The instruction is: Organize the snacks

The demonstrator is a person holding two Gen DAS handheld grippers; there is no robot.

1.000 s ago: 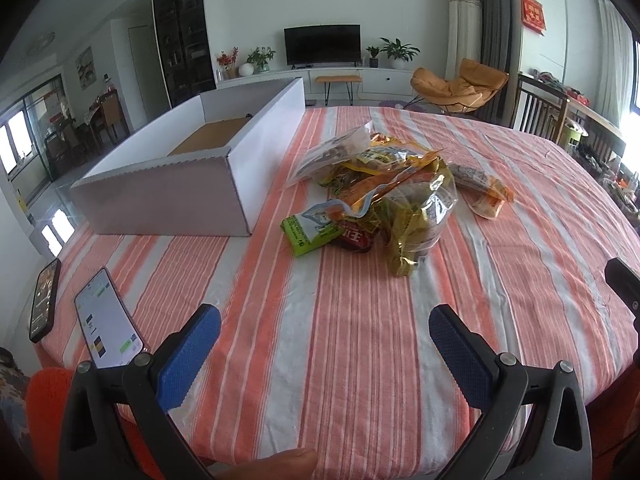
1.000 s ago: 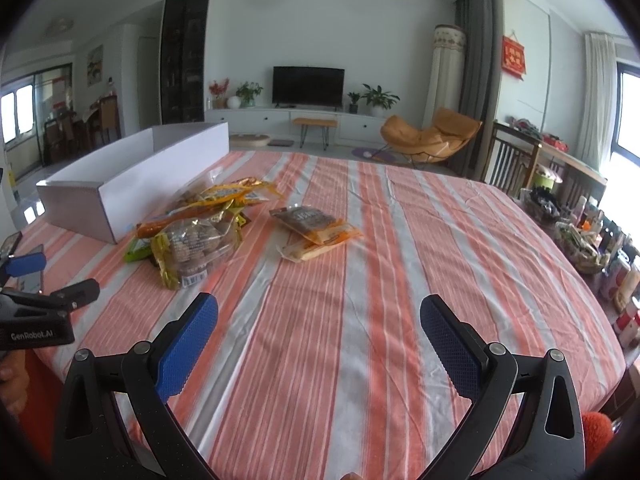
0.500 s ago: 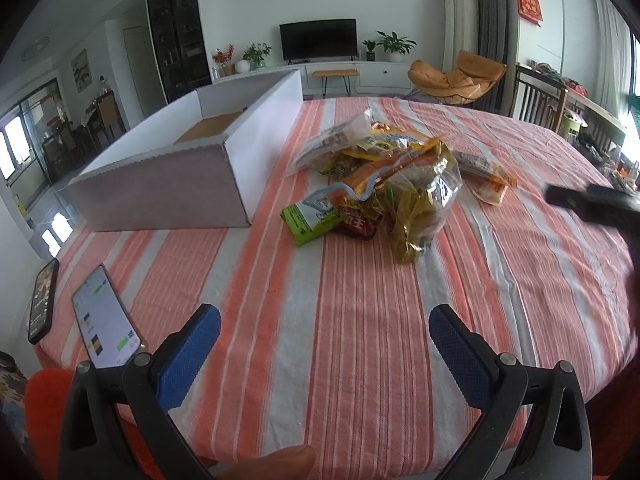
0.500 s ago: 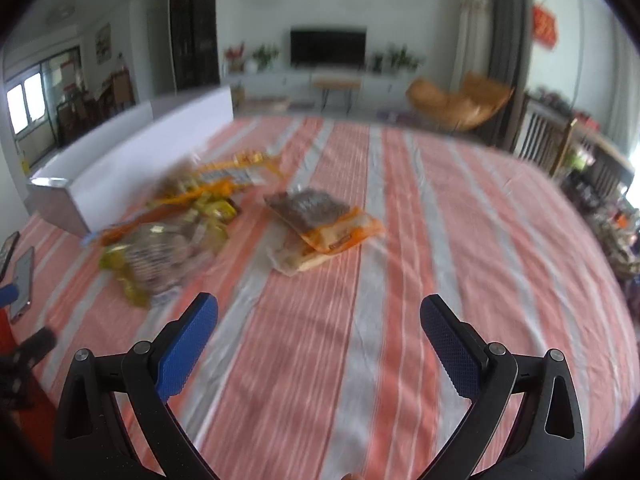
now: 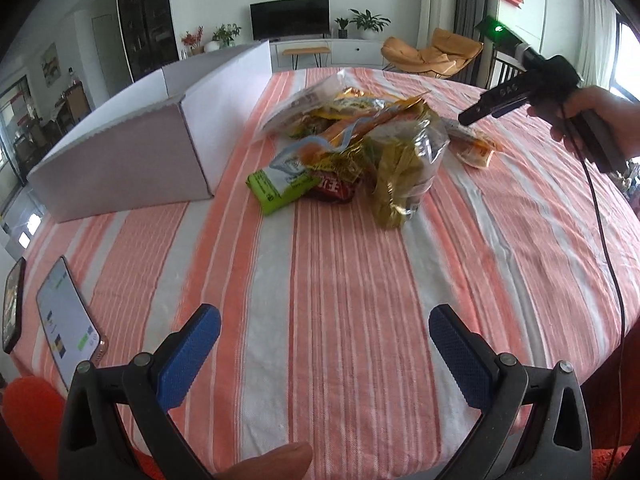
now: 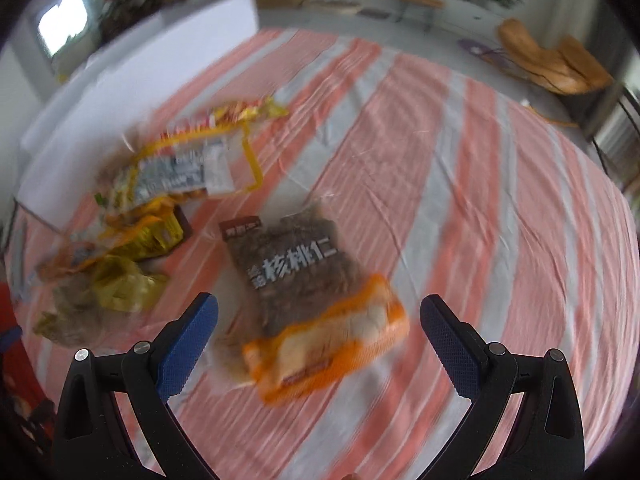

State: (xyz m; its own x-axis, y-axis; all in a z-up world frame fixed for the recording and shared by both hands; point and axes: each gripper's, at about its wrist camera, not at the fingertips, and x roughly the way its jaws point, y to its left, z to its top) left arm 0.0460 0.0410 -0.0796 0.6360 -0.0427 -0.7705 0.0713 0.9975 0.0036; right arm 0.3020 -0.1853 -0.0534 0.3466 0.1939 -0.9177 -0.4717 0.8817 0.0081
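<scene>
A heap of snack bags (image 5: 352,148) lies mid-table beside an open white cardboard box (image 5: 132,152). Apart from the heap, to its right, rests a brown-and-orange walnut bag (image 6: 316,292), seen small in the left wrist view as the walnut bag (image 5: 474,148). My right gripper (image 6: 319,328) hovers open just above that bag, its blue pads on either side. A hand holds that tool (image 5: 532,84) at the right in the left wrist view. My left gripper (image 5: 325,340) stands open over bare cloth near the front edge. The right wrist view is blurred.
An orange-and-white striped cloth (image 5: 360,280) covers the round table. Two phones (image 5: 68,320) lie at the front left edge. A cable (image 5: 600,220) hangs from the right tool. Chairs and a television stand beyond the table.
The right gripper has swung forward and down over the table toward the walnut bag. The left gripper has edged slightly closer to the heap. Both stayed open.
</scene>
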